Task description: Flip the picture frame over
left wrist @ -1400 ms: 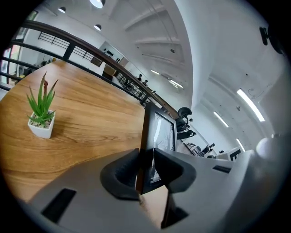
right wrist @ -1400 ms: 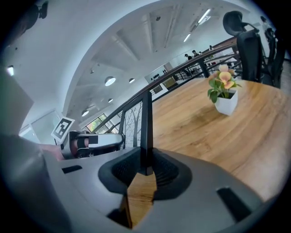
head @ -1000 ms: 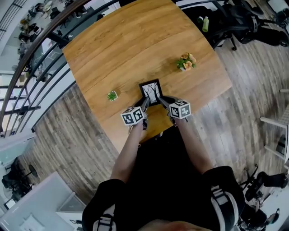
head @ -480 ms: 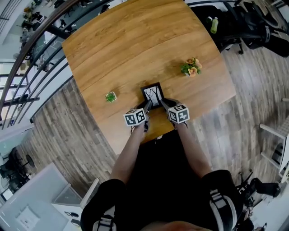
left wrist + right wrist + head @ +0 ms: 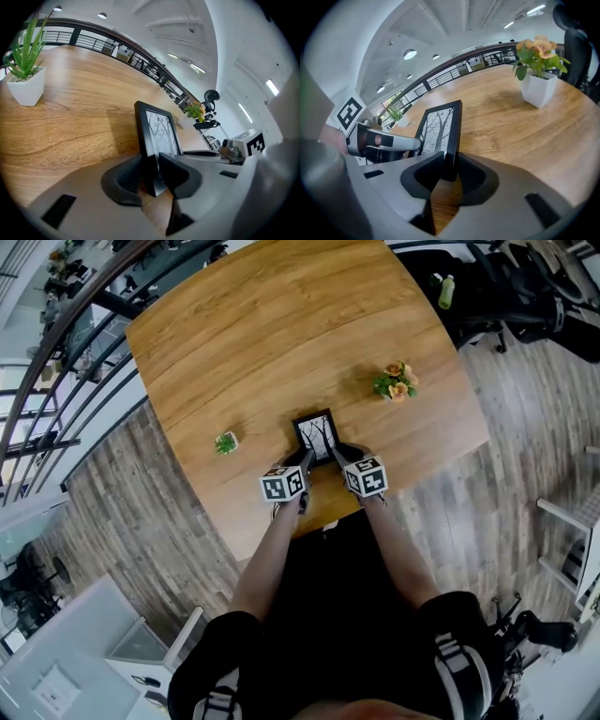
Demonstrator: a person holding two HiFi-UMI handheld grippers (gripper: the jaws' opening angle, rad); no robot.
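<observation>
For the flip, the picture frame (image 5: 317, 434) is being gripped by the left gripper (image 5: 151, 161) and the right gripper (image 5: 450, 161), the latter's jaws having just been opening slightly around it; joint rotation is probably being called for next.

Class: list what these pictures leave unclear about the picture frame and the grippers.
- Back of the picture frame: faces away in every view.
- Its bottom edge against the table: hidden behind the left gripper and right gripper in their views; too small in head view.
</observation>
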